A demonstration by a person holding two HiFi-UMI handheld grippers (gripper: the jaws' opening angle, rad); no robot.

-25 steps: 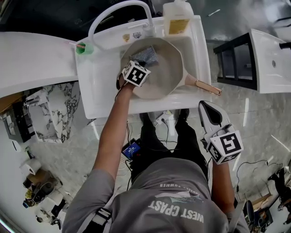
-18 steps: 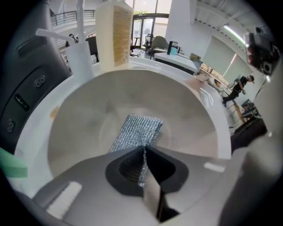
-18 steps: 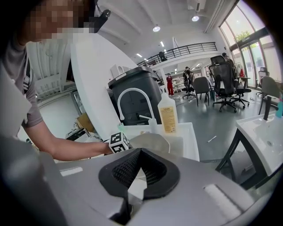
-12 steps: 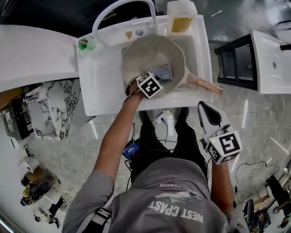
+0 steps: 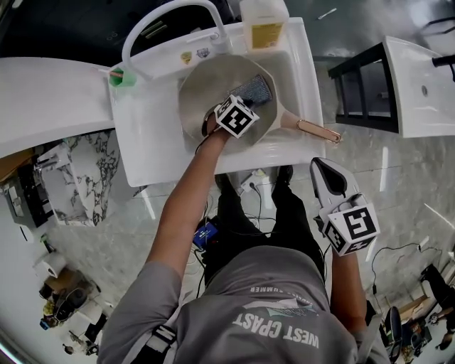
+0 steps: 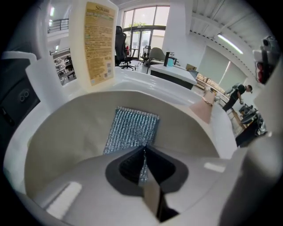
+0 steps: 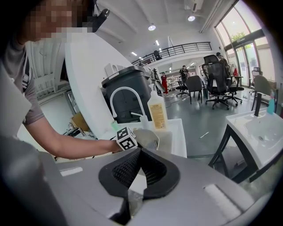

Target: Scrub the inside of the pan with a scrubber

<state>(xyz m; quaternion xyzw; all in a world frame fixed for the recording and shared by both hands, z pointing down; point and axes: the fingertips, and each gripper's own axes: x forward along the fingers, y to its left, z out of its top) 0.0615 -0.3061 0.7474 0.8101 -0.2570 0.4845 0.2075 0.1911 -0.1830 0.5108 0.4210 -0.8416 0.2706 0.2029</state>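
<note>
A beige pan (image 5: pixel 206 89) with a copper handle (image 5: pixel 313 130) lies in the white sink (image 5: pixel 142 135). My left gripper (image 5: pixel 244 101) reaches into it, shut on the near edge of a silvery mesh scrubber (image 5: pixel 256 90). The scrubber rests on the pan's inside on the handle side. In the left gripper view the scrubber (image 6: pixel 132 130) lies flat on the pan's floor (image 6: pixel 66 141) ahead of my left gripper (image 6: pixel 142 164). My right gripper (image 5: pixel 318 165) hangs by the person's right hip, away from the sink, shut and holding nothing. In its own view my right gripper (image 7: pixel 140 151) faces the sink (image 7: pixel 177 132) from a distance.
A curved white faucet (image 5: pixel 167 18) and a soap bottle (image 5: pixel 263 25) stand at the sink's far rim, and a green cup (image 5: pixel 117 75) sits at its left corner. A white counter (image 5: pixel 50 92) runs left. A black-framed stand with a second basin (image 5: pixel 419 85) is at the right.
My left gripper has swept the scrubber across the inside of the pan, from its far middle toward the handle side. The right gripper has stayed by the hip.
</note>
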